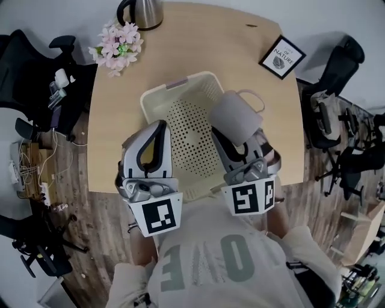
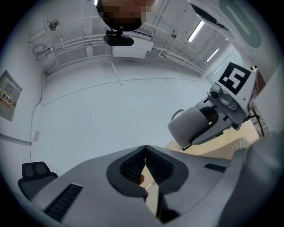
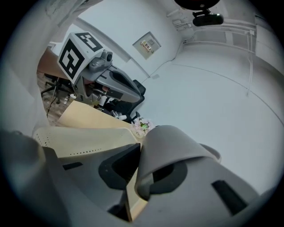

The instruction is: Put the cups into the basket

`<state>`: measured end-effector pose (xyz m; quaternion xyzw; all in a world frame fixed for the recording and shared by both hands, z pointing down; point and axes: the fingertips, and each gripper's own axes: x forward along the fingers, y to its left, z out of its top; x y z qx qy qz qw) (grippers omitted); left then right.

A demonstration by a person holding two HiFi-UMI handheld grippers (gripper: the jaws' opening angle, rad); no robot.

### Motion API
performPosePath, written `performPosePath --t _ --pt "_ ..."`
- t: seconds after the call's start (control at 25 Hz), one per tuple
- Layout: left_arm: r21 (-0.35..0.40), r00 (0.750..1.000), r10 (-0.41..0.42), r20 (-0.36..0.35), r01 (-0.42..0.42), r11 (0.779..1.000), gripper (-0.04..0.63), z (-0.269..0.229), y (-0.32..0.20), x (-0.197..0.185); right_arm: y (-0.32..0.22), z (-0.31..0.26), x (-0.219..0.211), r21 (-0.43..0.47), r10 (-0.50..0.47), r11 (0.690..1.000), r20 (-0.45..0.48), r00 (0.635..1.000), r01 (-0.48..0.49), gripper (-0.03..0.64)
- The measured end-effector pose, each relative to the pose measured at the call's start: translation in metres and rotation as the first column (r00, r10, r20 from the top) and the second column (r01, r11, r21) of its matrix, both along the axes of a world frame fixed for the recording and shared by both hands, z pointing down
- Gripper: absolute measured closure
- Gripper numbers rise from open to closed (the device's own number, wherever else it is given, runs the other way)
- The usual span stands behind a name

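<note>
A cream perforated basket (image 1: 157, 102) stands on the wooden table (image 1: 120, 138). My right gripper (image 1: 239, 143) is shut on a grey handled cup (image 1: 234, 115), held tilted over the basket's right rim. The right gripper view shows that cup (image 3: 166, 146) pinched by its wall between the jaws, with the basket (image 3: 84, 141) below. My left gripper (image 1: 157, 129) hovers over the basket's left front part, shut and empty. From the left gripper view, its jaws (image 2: 145, 153) meet tip to tip, and the cup (image 2: 191, 127) in the other gripper shows at the right.
A dark kettle (image 1: 142, 12) and pink flowers (image 1: 118, 43) sit at the table's far left. A framed card (image 1: 282, 56) lies at the far right corner. Office chairs (image 1: 337, 66) and cables (image 1: 30, 162) surround the table.
</note>
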<state>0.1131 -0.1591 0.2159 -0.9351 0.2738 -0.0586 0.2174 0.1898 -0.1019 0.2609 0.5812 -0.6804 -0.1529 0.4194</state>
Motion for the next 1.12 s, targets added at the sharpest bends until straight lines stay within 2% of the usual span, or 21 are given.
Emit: performPosePath --t 0.12,0.24,0.32,0.44,0.6,0.72,0.8,0.92,1.0,1.12 --pt "-0.013 1.000 0.000 -0.012 0.000 1.000 0.584 0.009 -0.008 -0.002 -0.014 0.016 -0.004 -0.088 -0.039 0.995 -0.025 0.999 0.037 0.568" --pt "-0.042 1.000 -0.026 0.016 0.027 0.999 0.584 0.025 -0.015 -0.006 -0.021 0.036 -0.007 -0.199 -0.103 0.976 -0.059 0.993 0.090 0.568" --pt "-0.065 0.999 -0.040 0.002 0.040 0.997 0.584 0.036 -0.016 -0.009 -0.023 0.050 -0.009 -0.283 -0.164 0.950 -0.087 0.983 0.133 0.568" --pt "-0.093 0.997 -0.076 0.009 0.076 0.993 0.584 0.055 -0.021 -0.016 -0.025 0.074 -0.012 -0.404 -0.263 0.894 -0.121 0.957 0.195 0.568" --pt "-0.114 0.990 -0.134 0.034 0.137 0.984 0.584 0.074 -0.031 -0.032 -0.025 0.109 -0.019 -0.539 -0.387 0.803 -0.149 0.910 0.254 0.568" --pt "-0.133 0.985 -0.165 0.043 0.169 0.977 0.586 0.086 -0.031 -0.045 -0.018 0.137 -0.021 -0.639 -0.476 0.715 -0.147 0.867 0.284 0.568" --pt "-0.138 0.982 -0.177 0.063 0.185 0.973 0.584 0.096 -0.029 -0.054 -0.008 0.160 -0.016 -0.728 -0.516 0.636 -0.154 0.843 0.256 0.568" --pt "-0.151 0.975 -0.209 0.076 0.218 0.964 0.586 0.107 -0.029 -0.067 0.008 0.194 -0.003 -0.847 -0.571 0.505 -0.183 0.800 0.166 0.568" --pt "-0.162 0.970 -0.231 0.079 0.241 0.957 0.584 0.113 -0.028 -0.072 0.015 0.208 0.004 -0.881 -0.609 0.453 -0.196 0.768 0.135 0.568" --pt "-0.170 0.962 -0.258 0.091 0.271 0.947 0.586 0.121 -0.028 -0.077 0.024 0.220 0.007 -0.911 -0.634 0.394 -0.173 0.754 0.123 0.568"
